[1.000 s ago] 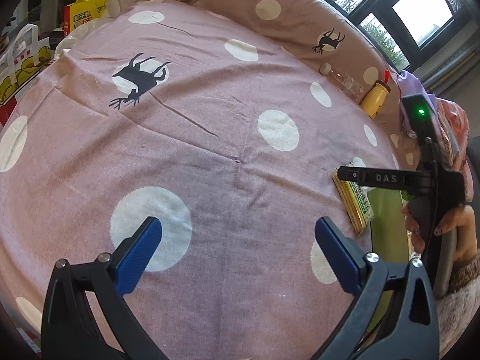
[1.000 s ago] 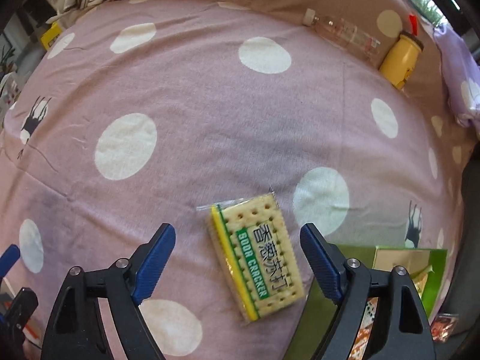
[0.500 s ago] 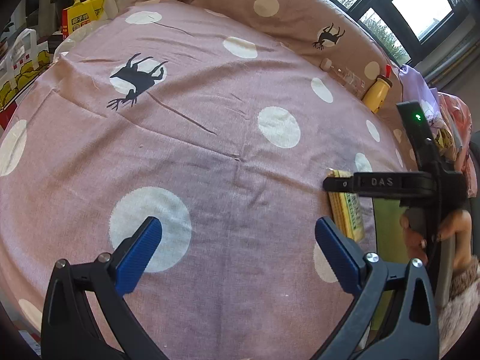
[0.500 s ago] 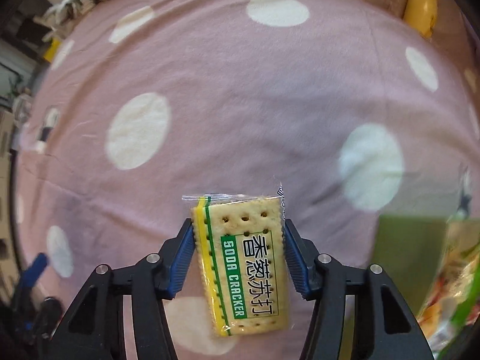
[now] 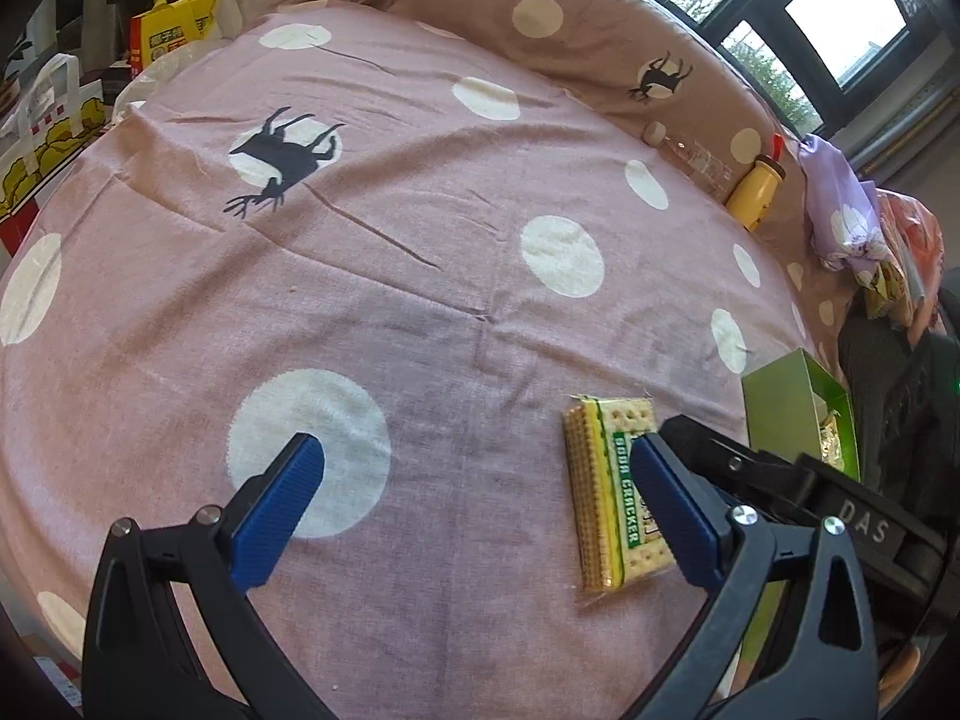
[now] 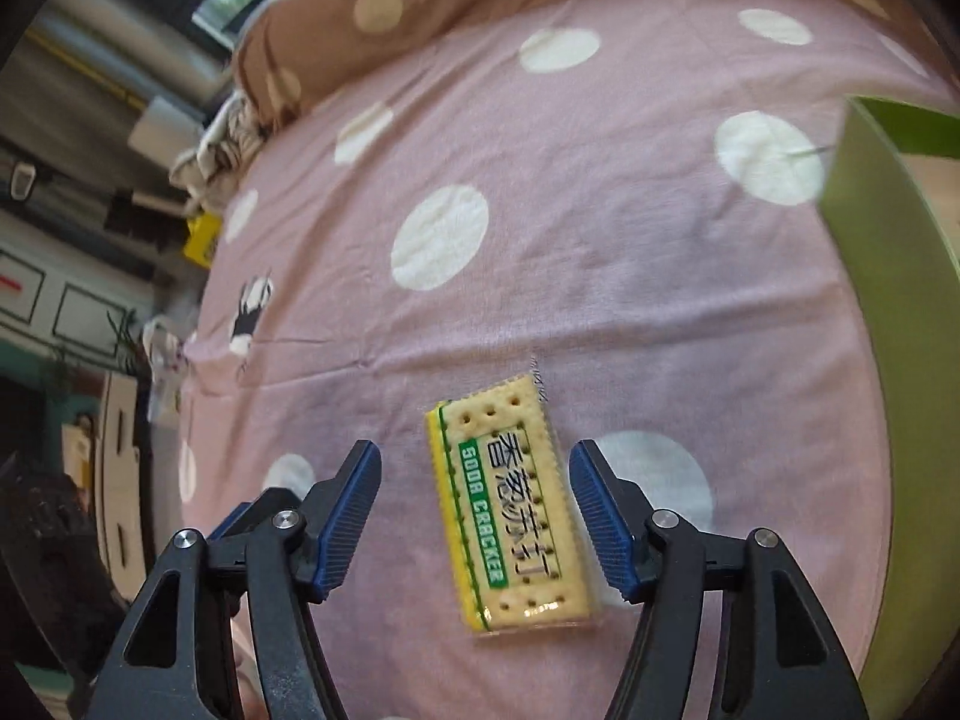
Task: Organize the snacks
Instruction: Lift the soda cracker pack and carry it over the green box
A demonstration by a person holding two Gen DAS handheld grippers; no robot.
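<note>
This is a home bedroom. A bed takes up most of the view, spread with a pink dotted sheet (image 5: 420, 276) and a brown pillow (image 5: 540, 42). A window (image 5: 840, 18) stands behind it, shopping bags (image 5: 174, 36) beside it, clothes (image 5: 840, 210) piled at its edge.

Two hand-held grippers, both with jaws spread.

The left gripper (image 5: 474, 498) points forward and slightly downward in its own wrist view, its two blue-padded fingers (image 5: 279, 495) set wide apart on black arms, nothing between them. The right gripper (image 6: 474, 516) likewise has its blue pads (image 6: 351, 510) parted, the gap narrower than that of the left gripper, and neither pad touches anything. In the left wrist view, the black body of the right gripper (image 5: 780, 480) lies immediately behind the left gripper's right finger, extending toward the lower right.
</note>
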